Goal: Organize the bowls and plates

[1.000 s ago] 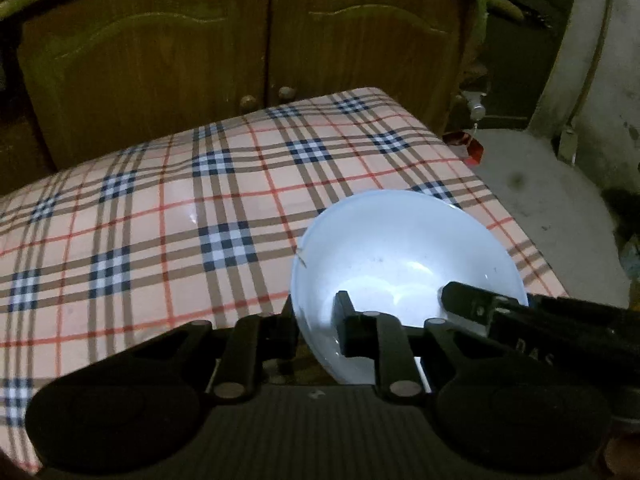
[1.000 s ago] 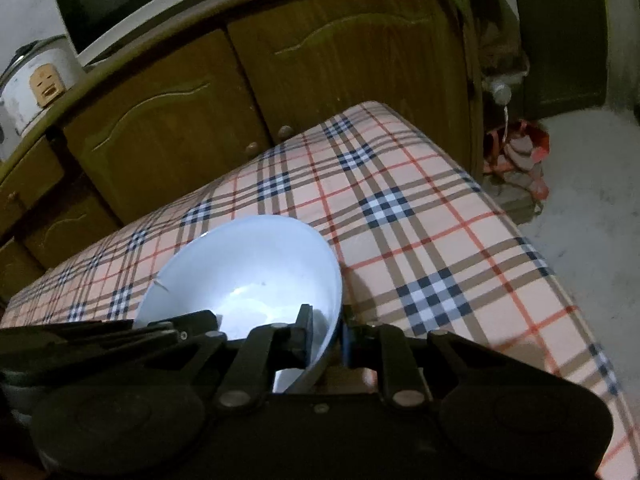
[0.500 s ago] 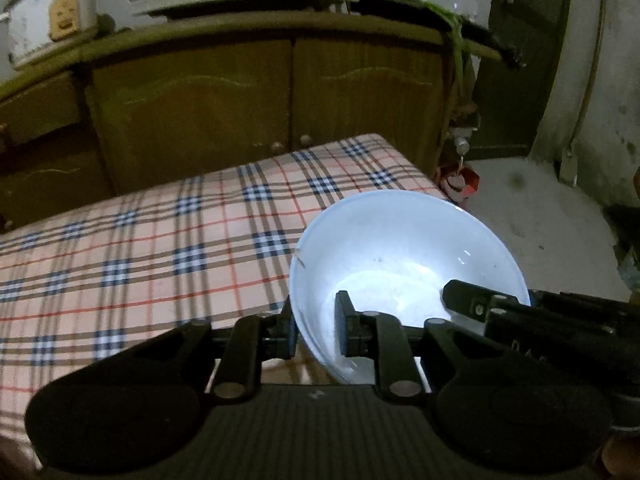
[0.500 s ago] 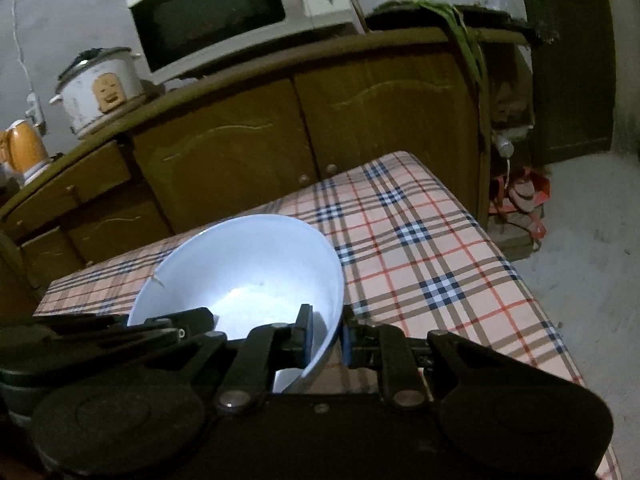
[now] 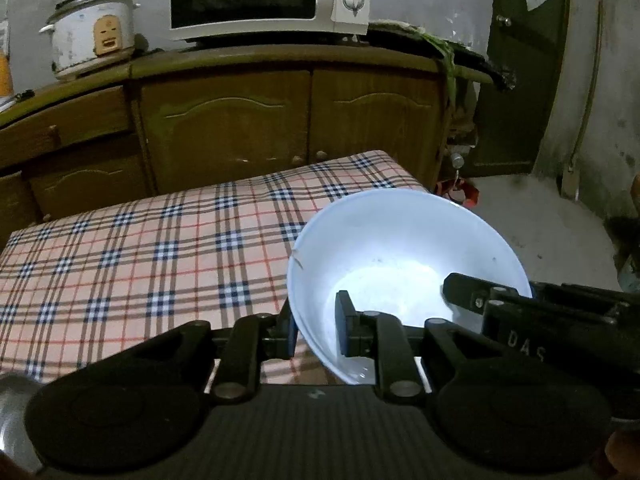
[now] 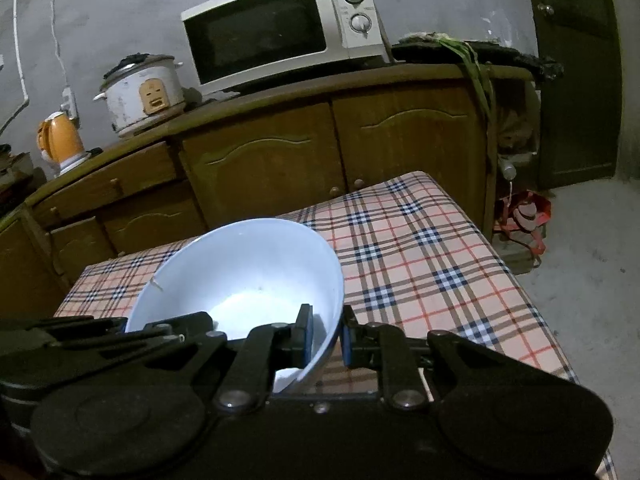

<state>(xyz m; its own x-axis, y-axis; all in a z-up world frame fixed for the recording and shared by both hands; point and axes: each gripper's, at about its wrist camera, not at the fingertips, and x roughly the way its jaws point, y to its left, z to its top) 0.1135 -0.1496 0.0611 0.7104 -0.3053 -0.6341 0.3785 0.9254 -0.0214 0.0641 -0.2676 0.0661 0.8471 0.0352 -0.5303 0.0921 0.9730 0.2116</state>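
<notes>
A large white bowl (image 5: 404, 248) hangs in the air above the plaid-covered table (image 5: 140, 240), held by both grippers at once. My left gripper (image 5: 316, 328) is shut on the bowl's near-left rim, one finger inside and one outside. My right gripper (image 6: 326, 336) is shut on the bowl's (image 6: 244, 272) near-right rim in the same way. Each wrist view shows the other gripper's black fingers reaching into the bowl from the side. The bowl looks empty and tilts slightly.
Behind the table stands a wooden cabinet (image 6: 360, 152) carrying a microwave (image 6: 280, 28), a rice cooker (image 6: 142, 94) and an orange kettle (image 6: 60, 140). A dark door (image 6: 576, 80) and bare floor (image 6: 592, 248) lie to the right. A metal edge (image 5: 12, 420) shows at the lower left.
Both grippers have risen with the bowl and tipped upward; the table has dropped lower in view and the cabinet top with microwave and rice cooker has come into sight. Both grips are unchanged.
</notes>
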